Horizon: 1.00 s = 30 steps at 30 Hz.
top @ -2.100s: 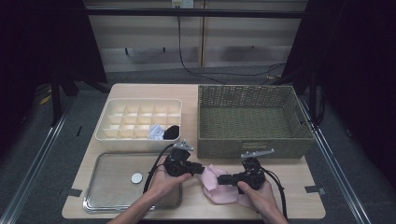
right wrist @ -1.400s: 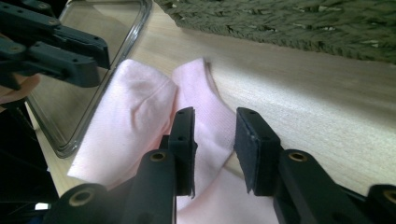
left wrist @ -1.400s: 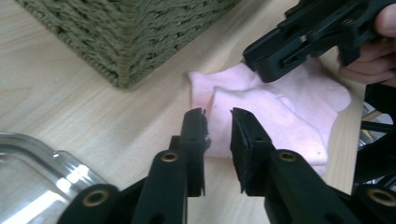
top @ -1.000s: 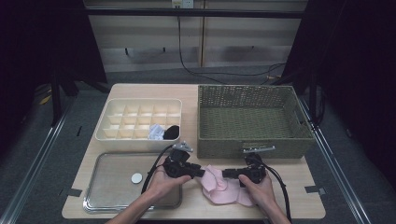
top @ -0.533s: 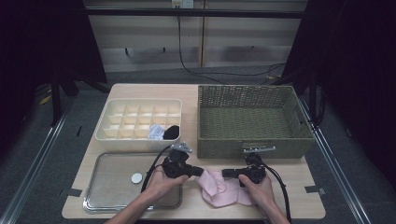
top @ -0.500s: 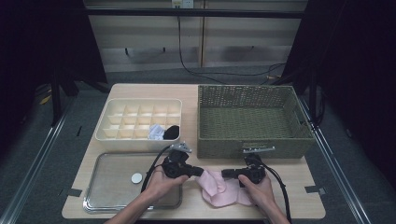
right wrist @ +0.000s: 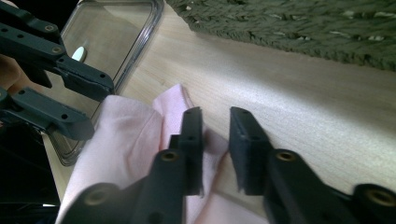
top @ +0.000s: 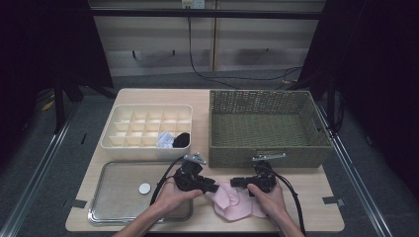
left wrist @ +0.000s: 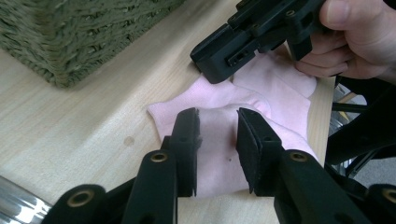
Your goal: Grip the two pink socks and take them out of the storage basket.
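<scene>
I'm looking down on a pale wooden tabletop [top: 148, 98] in a dim room, with dark curtains at both sides of the frame and a cable hanging down the back wall at top centre. Low in the frame, a little right of centre, lies one pink cloth [top: 236, 201], flat on the wood in loose folds. My left gripper [top: 213, 188] sits at the cloth's left edge; in the left gripper view its jaws stand part open over the pink fabric, nothing pinched between them. My right gripper [top: 234, 182] is at the cloth's upper edge, jaws likewise apart with a narrow gap, released. I count one woven basket [top: 269, 98] at right, one cream divided box [top: 148, 111] at upper left, one metal tray [top: 113, 197] at lower left with one small white disc [top: 144, 188].
</scene>
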Motion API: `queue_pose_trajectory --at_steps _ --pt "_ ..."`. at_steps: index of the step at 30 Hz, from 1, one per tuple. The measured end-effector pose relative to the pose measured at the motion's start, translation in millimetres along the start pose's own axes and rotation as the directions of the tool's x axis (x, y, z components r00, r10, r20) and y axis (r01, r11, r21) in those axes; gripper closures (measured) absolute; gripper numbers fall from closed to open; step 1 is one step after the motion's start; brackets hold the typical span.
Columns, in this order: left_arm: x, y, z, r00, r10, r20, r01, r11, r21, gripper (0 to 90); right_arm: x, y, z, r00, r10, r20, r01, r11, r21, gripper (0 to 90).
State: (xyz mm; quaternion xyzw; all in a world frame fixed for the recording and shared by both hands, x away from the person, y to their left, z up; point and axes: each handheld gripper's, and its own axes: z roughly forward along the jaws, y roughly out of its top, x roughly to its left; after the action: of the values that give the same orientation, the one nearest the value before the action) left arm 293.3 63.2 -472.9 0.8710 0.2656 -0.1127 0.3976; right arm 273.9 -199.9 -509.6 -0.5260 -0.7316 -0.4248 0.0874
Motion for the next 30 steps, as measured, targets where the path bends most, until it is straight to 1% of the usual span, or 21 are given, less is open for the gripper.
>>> queue_pose_trajectory --at_steps 2,4,5,6,7,8,9,10,12,14,16,18,19,20,21,23,24,25,27,29,30 --pt "-1.4 0.1 0.6 0.9999 0.011 -0.007 -0.011 0.9999 0.012 71.5 -0.1 -0.7 0.4 1.0 0.003 -0.008 -0.003 1.0 0.007 84.9" --pt "-2.3 -0.2 0.3 0.9998 0.017 -0.003 -0.017 0.9998 0.012 78.3 -0.1 -1.0 0.0 0.9998 0.008 -0.019 -0.008 1.0 0.008 86.9" --pt "-2.0 -0.5 0.2 0.9998 0.019 0.01 -0.019 0.9998 0.004 81.0 -0.2 -0.9 -0.9 0.9997 0.007 -0.024 -0.007 1.0 0.005 87.5" --pt "-1.9 -0.4 -1.3 0.9996 0.028 0.005 -0.028 0.9996 0.011 88.0 0.0 -0.1 -4.5 0.999 0.019 -0.039 -0.02 1.0 -0.005 88.6" --pt "-1.9 -0.8 -1.1 0.9996 0.022 0.018 -0.022 0.9998 -0.006 88.0 0.0 -0.1 -4.5 0.999 0.019 -0.039 -0.02 1.0 -0.005 88.6" --pt "-2.3 -0.4 -2.8 0.9997 0.026 0.005 -0.026 0.9996 0.007 88.9 0.6 0.5 -7.4 0.9989 0.022 -0.04 -0.023 1.0 -0.016 88.8" --pt "-2.3 -0.5 -3.8 0.9997 0.02 0.011 -0.02 0.9998 -0.007 89.5 1.1 1.0 -10.6 0.9986 0.026 -0.046 -0.027 0.999 -0.026 88.9" --pt "-1.8 -0.1 -5.2 0.9994 0.014 0.033 -0.013 0.9998 -0.012 89.6 1.8 1.3 -14.4 0.9983 0.031 -0.05 -0.033 0.999 -0.033 89.0" --pt "-3.3 1.2 -8.9 0.9989 0.014 0.045 -0.013 0.9995 -0.029 89.8 3.4 1.3 -23.3 0.9985 0.037 -0.042 -0.039 0.998 -0.048 89.1" --pt "-6.0 3.8 -13.1 0.9981 0.014 0.059 -0.011 0.9991 -0.041 89.8 5.2 0.7 -35.3 0.9982 0.04 -0.044 -0.043 0.996 -0.072 89.1" --pt "-8.4 7.5 -16.4 0.9972 0.01 0.074 -0.005 0.9982 -0.06 89.8 6.4 -0.7 -48.2 0.9986 0.044 -0.029 -0.046 0.996 -0.081 89.2" --pt "-10.7 11.3 -18.6 0.9957 0.019 0.091 -0.012 0.997 -0.076 89.8 5.6 -4.3 -61.4 0.9985 0.052 -0.017 -0.054 0.993 -0.102 89.2" --pt "-11.6 12.5 -19.4 0.995 0.014 0.099 -0.006 0.9966 -0.082 89.8 4.7 -7.0 -68.0 0.9984 0.056 -0.006 -0.057 0.992 -0.109 89.1" --pt "-12.7 12.9 -19.2 0.9932 0.007 0.116 0.003 0.9962 -0.087 89.8 2.0 -13.6 -80.2 0.9969 0.079 0.002 -0.078 0.989 -0.124 89.2" --pt "-14.0 12.8 -18.3 0.9919 0.009 0.127 0.002 0.9964 -0.084 89.8 2.0 -13.6 -80.2 0.9969 0.079 0.002 -0.078 0.989 -0.124 89.2" --pt "-18.4 11.1 -14.3 0.9897 0.011 0.143 0.0 0.9974 -0.072 89.8 -1.5 -21.1 -91.1 0.9956 0.093 0.01 -0.091 0.987 -0.134 89.2" --pt "-20.8 10.2 -12.2 0.9894 0.018 0.144 -0.009 0.9982 -0.06 89.8 -3.2 -25.0 -95.7 0.9948 0.101 0.012 -0.098 0.986 -0.138 89.2" --pt "-23.5 9.2 -9.5 0.9879 0.02 0.154 -0.011 0.9985 -0.054 89.8 -4.6 -29.0 -99.5 0.9943 0.105 0.018 -0.102 0.984 -0.145 89.2" --pt "-27.4 6.9 -5.0 0.9865 0.019 0.163 -0.012 0.9992 -0.038 89.8 -7.1 -36.0 -102.8 0.9932 0.115 0.019 -0.111 0.984 -0.138 89.2" --pt "-28.8 4.1 -2.6 0.9874 0.024 0.157 -0.021 0.9996 -0.019 89.8 -9.5 -41.5 -102.0 0.9924 0.121 0.023 -0.117 0.984 -0.133 89.1" --pt "-29.8 2.1 -1.2 0.99 0.035 0.137 -0.034 0.9994 -0.005 89.7 -10.4 -43.5 -101.6 0.9922 0.121 0.028 -0.117 0.985 -0.129 89.1"
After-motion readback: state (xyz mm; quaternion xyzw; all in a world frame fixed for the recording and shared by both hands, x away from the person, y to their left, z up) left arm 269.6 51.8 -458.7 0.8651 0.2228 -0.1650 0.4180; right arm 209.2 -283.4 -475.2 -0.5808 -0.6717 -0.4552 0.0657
